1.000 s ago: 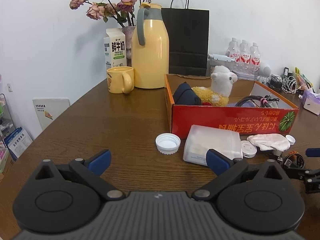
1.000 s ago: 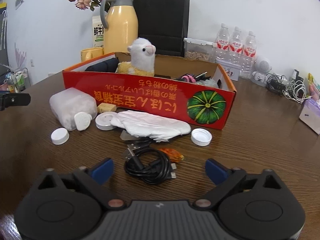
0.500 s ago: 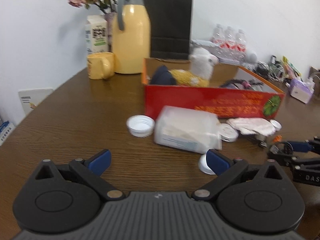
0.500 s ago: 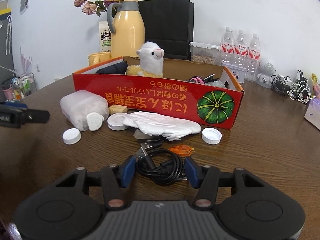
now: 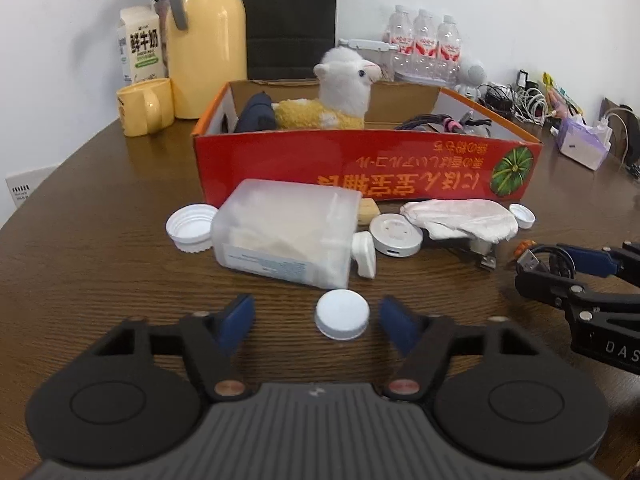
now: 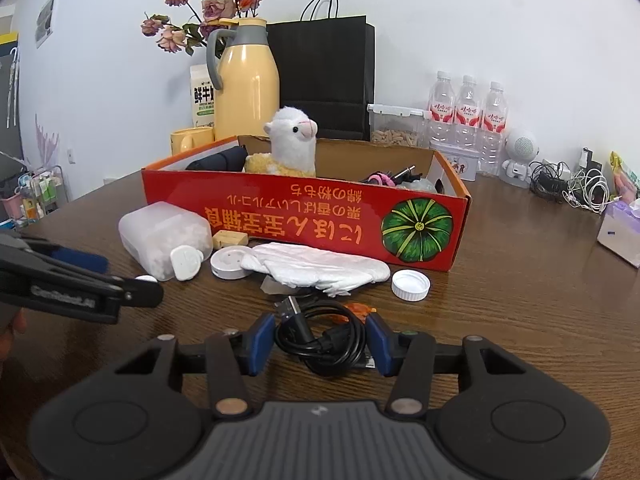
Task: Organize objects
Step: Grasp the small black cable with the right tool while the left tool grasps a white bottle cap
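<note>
A small white bottle cap (image 5: pixel 342 314) lies on the wooden table between the blue pads of my left gripper (image 5: pixel 316 324). Its jaws are closing; the right pad is near the cap, the left pad stands clear of it. In the right wrist view the left gripper (image 6: pixel 128 278) shows at the left edge. My right gripper (image 6: pixel 320 344) is closing on a coiled black cable (image 6: pixel 324 340), and both pads touch the coil. The right gripper (image 5: pixel 552 264) also shows at the right of the left wrist view. Behind stands the red cardboard box (image 5: pixel 360 164) with a plush alpaca (image 5: pixel 344 92) inside.
In front of the box lie a clear plastic container (image 5: pixel 284 232) on its side, an upturned white lid (image 5: pixel 192 226), a round white disc (image 5: pixel 396 236), a white cloth (image 5: pixel 460 220) and another lid (image 6: pixel 411 285). A yellow jug (image 5: pixel 206 40), mug (image 5: pixel 144 106) and milk carton (image 5: pixel 140 50) stand far left.
My left gripper has moved forward and down to the small white cap and its jaws have narrowed around it. The right gripper's jaws have closed in on the black cable.
</note>
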### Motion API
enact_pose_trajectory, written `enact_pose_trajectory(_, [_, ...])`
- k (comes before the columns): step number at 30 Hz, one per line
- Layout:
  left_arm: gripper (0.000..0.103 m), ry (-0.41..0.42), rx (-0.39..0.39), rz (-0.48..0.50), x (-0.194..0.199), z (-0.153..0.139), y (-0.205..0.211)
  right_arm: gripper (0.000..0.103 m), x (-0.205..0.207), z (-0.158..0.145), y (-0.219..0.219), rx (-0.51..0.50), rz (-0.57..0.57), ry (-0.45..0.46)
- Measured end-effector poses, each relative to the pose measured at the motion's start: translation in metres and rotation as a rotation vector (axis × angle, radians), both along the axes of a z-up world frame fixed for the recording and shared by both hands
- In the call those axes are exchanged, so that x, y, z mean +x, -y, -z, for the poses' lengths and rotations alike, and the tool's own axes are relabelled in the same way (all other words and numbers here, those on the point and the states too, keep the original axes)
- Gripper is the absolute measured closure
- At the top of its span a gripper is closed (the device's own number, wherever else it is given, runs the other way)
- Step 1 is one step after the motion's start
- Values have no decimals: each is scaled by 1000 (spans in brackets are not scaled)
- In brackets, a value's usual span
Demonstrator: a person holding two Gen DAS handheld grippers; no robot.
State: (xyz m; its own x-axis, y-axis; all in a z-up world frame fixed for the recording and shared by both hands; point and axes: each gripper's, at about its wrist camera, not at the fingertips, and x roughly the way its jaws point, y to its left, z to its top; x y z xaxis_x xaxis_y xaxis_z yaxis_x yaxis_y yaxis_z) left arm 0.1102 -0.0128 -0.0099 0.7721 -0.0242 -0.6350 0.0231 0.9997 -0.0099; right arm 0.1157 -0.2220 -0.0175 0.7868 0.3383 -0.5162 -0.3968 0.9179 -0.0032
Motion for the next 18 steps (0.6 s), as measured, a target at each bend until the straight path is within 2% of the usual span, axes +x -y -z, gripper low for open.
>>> enact_pose_trajectory(1, [48,2,0,7,-1,0,1,55,0,0,0,1,0,1])
enact_pose_trajectory(3, [74,11,-2,22,-4,-1,3,55,0,0,0,2,0,2])
enact_pose_trajectory(12, [74,41,-15,20,-12,-4,6,55,-1,-1,1,6,2,6])
enact_pose_trajectory(18, [74,88,-32,32,-20,-19,7,55,-4,-2,3,35,3,14])
